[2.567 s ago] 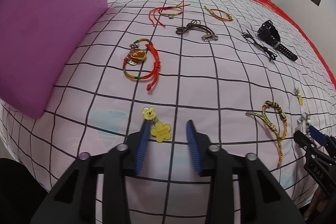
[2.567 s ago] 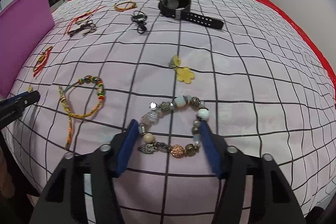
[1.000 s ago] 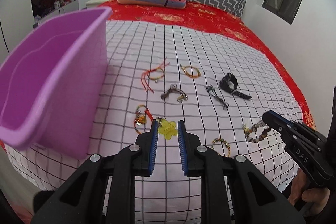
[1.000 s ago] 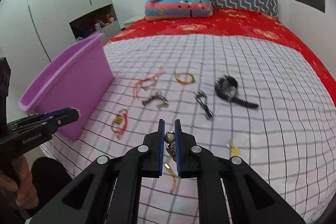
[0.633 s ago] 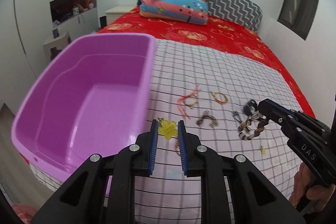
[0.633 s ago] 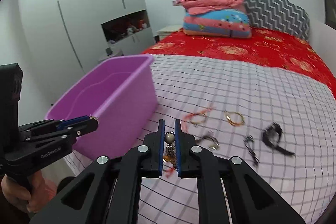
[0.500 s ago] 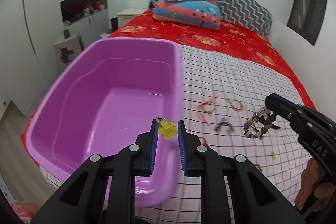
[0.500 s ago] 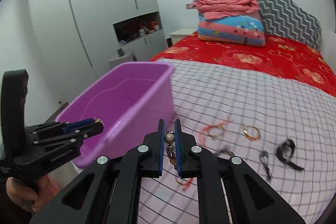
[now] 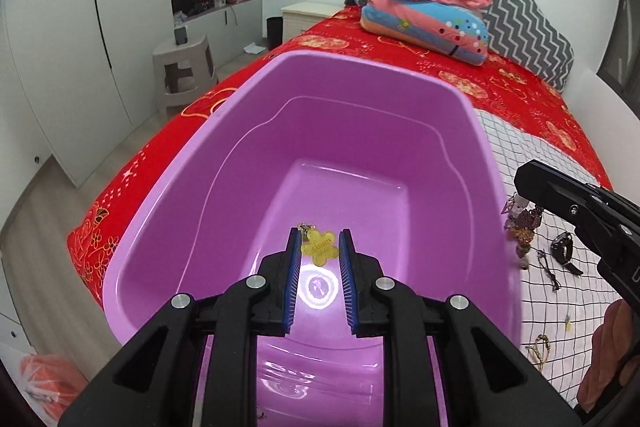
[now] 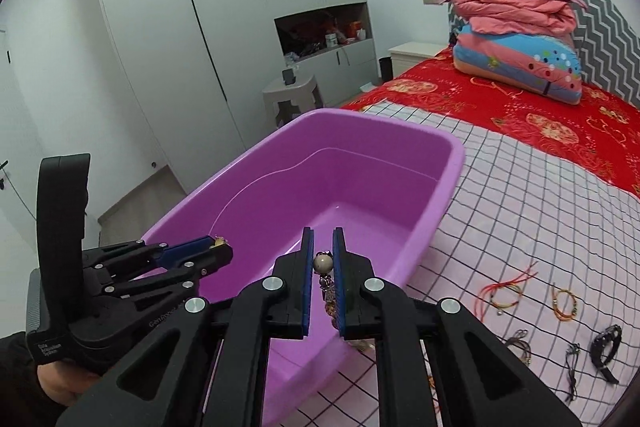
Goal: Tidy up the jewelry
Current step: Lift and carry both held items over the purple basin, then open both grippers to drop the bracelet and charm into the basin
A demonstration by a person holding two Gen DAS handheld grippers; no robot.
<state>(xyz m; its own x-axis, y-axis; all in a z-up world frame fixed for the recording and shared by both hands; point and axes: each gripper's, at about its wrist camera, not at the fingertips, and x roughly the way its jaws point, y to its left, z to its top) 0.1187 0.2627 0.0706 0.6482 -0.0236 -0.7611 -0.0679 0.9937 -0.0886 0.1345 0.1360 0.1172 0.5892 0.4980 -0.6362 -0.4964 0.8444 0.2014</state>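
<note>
Left gripper (image 9: 319, 253), poised above the open purple tub (image 9: 224, 131): jaws drawn in to a narrow gap, pinching a yellow flower-shaped charm (image 9: 319, 247) between the blue pads (image 9: 293, 267); the charm hangs over the tub's bare floor. The tub rests on the bed (image 10: 520, 211), at the left edge of its checked sheet. Right gripper (image 10: 323, 265), held over the tub's near right rim: jaws nearly closed on one pale bead of a beaded bracelet (image 10: 325, 269), the remaining beads dangling below between the fingers. In the left wrist view the same bracelet hangs just outside the tub's right wall. Further right, on the sheet: red and yellow cord bracelets (image 10: 506, 291), dark cords (image 10: 520, 341) and a black watch (image 10: 606, 345), all well apart from the tub.
</note>
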